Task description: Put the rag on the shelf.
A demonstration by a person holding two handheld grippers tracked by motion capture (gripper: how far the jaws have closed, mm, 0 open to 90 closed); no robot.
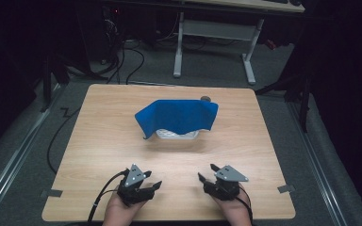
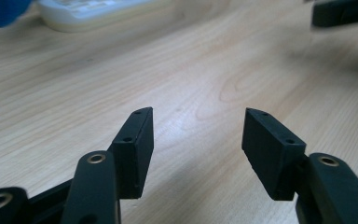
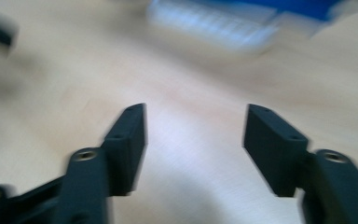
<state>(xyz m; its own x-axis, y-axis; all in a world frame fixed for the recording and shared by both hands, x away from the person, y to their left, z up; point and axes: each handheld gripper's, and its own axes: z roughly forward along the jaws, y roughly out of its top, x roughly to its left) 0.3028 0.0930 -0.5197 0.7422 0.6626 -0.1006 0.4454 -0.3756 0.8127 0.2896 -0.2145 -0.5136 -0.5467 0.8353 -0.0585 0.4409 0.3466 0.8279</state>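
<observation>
A blue cloth lies draped over a white basket in the middle of the wooden table. The basket's white wall and a blue cloth corner appear at the top left of the left gripper view; the right gripper view has the basket and cloth blurred. My left gripper is low near the table's front edge, open and empty. Beside it on the right, my right gripper is also open with nothing between its fingers.
A small dark round object peeks out behind the cloth. Beyond the table stands a white desk frame with cables on the floor. Bare wood lies between the grippers and the basket. The other gripper's jaw shows at top right.
</observation>
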